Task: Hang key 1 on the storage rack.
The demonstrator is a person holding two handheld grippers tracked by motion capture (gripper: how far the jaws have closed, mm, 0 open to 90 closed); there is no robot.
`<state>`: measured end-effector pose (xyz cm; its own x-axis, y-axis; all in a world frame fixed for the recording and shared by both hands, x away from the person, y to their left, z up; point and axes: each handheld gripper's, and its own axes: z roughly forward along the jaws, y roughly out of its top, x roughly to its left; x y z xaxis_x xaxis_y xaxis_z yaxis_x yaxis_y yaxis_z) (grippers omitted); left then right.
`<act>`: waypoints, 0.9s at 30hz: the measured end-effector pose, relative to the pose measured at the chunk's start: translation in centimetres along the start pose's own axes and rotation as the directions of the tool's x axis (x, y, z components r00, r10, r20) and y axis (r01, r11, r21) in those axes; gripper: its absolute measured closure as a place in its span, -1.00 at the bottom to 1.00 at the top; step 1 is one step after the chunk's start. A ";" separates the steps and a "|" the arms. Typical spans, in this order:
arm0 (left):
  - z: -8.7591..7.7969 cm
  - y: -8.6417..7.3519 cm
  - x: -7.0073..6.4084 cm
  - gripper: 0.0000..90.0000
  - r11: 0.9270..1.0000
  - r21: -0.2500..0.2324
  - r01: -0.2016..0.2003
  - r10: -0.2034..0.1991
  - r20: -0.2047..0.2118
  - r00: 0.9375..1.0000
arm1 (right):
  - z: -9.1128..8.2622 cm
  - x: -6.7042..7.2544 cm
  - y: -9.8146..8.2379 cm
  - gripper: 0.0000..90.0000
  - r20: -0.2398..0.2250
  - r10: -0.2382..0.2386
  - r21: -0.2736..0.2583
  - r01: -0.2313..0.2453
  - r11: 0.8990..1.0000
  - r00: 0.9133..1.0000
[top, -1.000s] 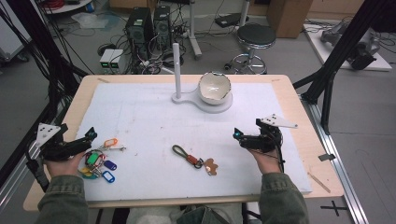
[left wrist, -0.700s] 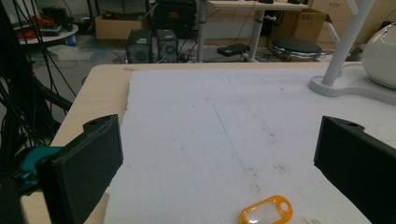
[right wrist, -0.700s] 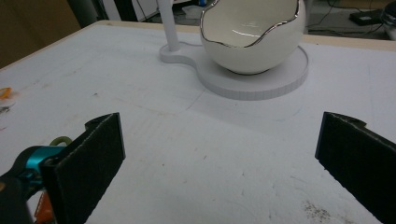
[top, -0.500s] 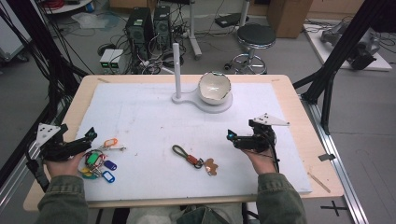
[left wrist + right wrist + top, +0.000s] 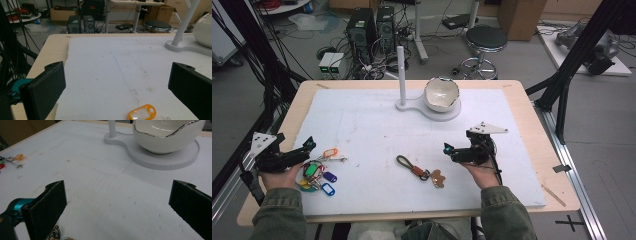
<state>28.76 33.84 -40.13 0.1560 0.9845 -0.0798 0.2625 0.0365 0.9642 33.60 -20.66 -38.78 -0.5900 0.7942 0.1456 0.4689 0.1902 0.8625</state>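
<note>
Two grippers, both spread wide: right gripper (image 5: 451,150) just right of the brown key strap (image 5: 418,170), not touching; left gripper (image 5: 307,146) well left, beside coloured key tags (image 5: 318,174).

Tabletop (image 5: 537,125): pale wood, matt, overlaid by a white mat (image 5: 372,130), matt and scuffed. Bowl (image 5: 442,93): glossy white ceramic with a metallic rim. Key tags (image 5: 319,175): coloured glossy plastic. Keychain strap (image 5: 409,165): looks like leather. Right tool (image 5: 452,150): matt black plastic.
</note>
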 end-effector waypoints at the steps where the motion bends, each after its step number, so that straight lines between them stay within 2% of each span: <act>1: 0.0 0.0 0.0 -0.96 1.000 0.000 0.001 -0.001 -0.001 1.000 | 0.2 0.1 0.0 -0.99 -0.005 0.000 0.012 0.000 1.000 1.000; 19: -0.1 0.0 0.2 -0.96 1.000 0.001 0.005 -0.005 -0.007 1.000 | 2.0 1.7 0.5 -0.99 -0.068 -0.021 0.078 0.026 0.997 0.997; 27: -0.1 0.0 0.1 -0.96 1.000 0.001 0.005 -0.005 -0.003 1.000 | 3.4 2.9 0.5 -0.99 -0.096 -0.042 0.127 0.054 0.990 0.994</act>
<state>28.71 33.98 -40.16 0.1514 0.9850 -0.0832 0.2640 0.0408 0.9637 34.34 -16.31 -39.58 -0.6696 0.7263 0.1552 0.5158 0.3044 0.8008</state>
